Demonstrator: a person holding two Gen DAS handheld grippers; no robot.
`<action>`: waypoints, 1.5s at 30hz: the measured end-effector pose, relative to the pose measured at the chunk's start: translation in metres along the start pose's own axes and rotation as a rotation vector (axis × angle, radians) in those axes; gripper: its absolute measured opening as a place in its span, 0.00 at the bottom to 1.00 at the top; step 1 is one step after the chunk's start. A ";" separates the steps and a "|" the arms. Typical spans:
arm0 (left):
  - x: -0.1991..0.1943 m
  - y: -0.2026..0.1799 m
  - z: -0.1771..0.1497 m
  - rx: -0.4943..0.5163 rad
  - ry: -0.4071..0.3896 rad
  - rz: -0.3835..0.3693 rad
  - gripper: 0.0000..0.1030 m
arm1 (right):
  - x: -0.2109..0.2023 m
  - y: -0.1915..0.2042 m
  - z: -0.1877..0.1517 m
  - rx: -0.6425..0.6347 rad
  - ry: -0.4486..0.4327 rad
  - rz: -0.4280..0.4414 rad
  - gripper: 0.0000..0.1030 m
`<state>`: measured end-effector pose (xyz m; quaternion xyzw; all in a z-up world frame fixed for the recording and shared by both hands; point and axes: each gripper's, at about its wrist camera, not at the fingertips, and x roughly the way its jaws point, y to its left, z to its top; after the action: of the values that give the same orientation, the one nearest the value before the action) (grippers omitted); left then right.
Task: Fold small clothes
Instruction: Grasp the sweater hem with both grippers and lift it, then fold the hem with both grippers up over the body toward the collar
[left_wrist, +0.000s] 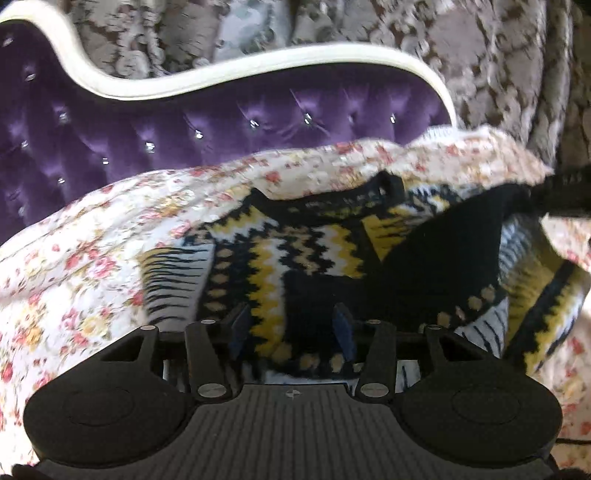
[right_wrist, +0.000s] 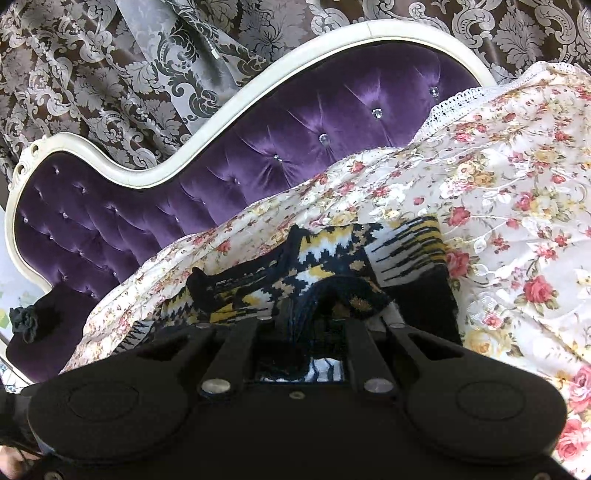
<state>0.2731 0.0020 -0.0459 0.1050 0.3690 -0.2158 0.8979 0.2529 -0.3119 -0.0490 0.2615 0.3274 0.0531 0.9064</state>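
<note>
A small knit sweater (left_wrist: 295, 251), black with yellow and white zigzag bands, lies crumpled on a floral bedspread (left_wrist: 92, 266). In the left wrist view my left gripper (left_wrist: 291, 328) stands open just over the sweater's near part. Its blue pads (left_wrist: 240, 328) are apart and not pressing the knit. One fold of the sweater rises toward a dark blurred shape (left_wrist: 561, 192) at the right edge. In the right wrist view the sweater (right_wrist: 369, 254) is bunched up over my right gripper (right_wrist: 314, 310). That gripper is shut on the knit, and the cloth hides its fingertips.
A purple tufted headboard (right_wrist: 258, 155) with a curved cream frame (right_wrist: 207, 147) stands behind the bedspread (right_wrist: 517, 184). A brown and silver damask curtain (right_wrist: 110, 74) hangs behind it. A small dark fabric rosette (right_wrist: 24, 319) lies on the purple upholstery at the far left.
</note>
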 end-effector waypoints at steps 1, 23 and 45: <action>0.005 -0.001 0.001 0.006 0.017 0.004 0.46 | 0.000 0.001 0.001 -0.005 -0.001 0.000 0.16; -0.062 0.024 0.065 -0.089 -0.344 0.180 0.04 | -0.026 0.042 0.039 -0.124 -0.092 0.035 0.16; 0.051 0.057 0.071 -0.141 -0.119 0.282 0.59 | 0.076 0.010 0.034 -0.068 -0.015 -0.100 0.87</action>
<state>0.3756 0.0116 -0.0302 0.0797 0.3107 -0.0670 0.9448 0.3346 -0.2984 -0.0651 0.2142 0.3313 0.0167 0.9187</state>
